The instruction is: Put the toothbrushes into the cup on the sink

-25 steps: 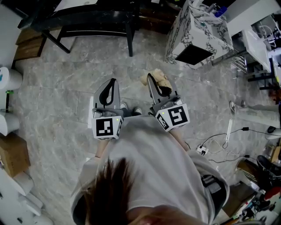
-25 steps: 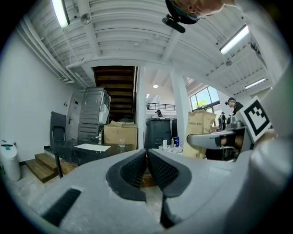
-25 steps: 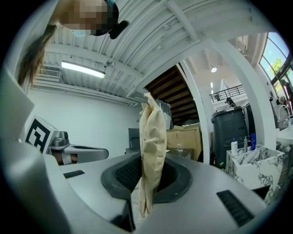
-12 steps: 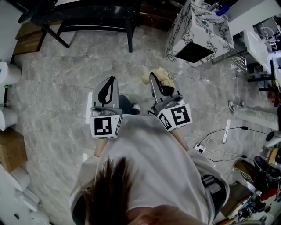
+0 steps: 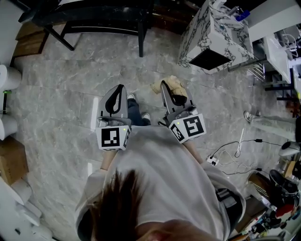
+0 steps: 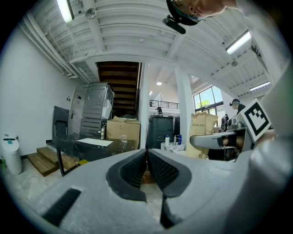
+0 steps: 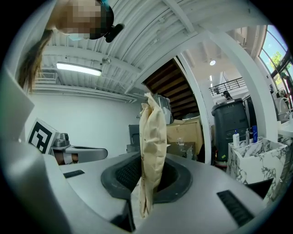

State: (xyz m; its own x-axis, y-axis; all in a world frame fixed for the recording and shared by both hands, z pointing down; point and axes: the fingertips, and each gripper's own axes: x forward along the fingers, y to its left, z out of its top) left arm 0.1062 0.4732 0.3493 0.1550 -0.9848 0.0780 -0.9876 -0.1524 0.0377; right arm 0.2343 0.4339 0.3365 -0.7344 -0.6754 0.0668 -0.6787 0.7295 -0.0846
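Note:
My right gripper (image 5: 170,92) is shut on a crumpled beige cloth (image 5: 178,85), held out in front of the person's body above the floor. In the right gripper view the cloth (image 7: 153,137) stands upright, pinched between the dark pads (image 7: 171,176). My left gripper (image 5: 117,95) is held level beside it, shut with nothing in it; its pads (image 6: 158,169) meet at the tip. The marble-patterned sink unit (image 5: 214,35) stands ahead to the right, with bottles (image 7: 236,138) on top. No toothbrush or cup can be made out.
A black table (image 5: 94,14) stands ahead on the grey stone floor. Cables and a power strip (image 5: 216,161) lie at the right. A cardboard box (image 5: 11,162) and white rolls (image 5: 7,77) line the left edge. The person's shoes (image 5: 146,116) show between the grippers.
The person has stepped forward: the floor and the sink unit have shifted a little in view and the feet have moved. Both grippers keep their pose and the cloth stays held.

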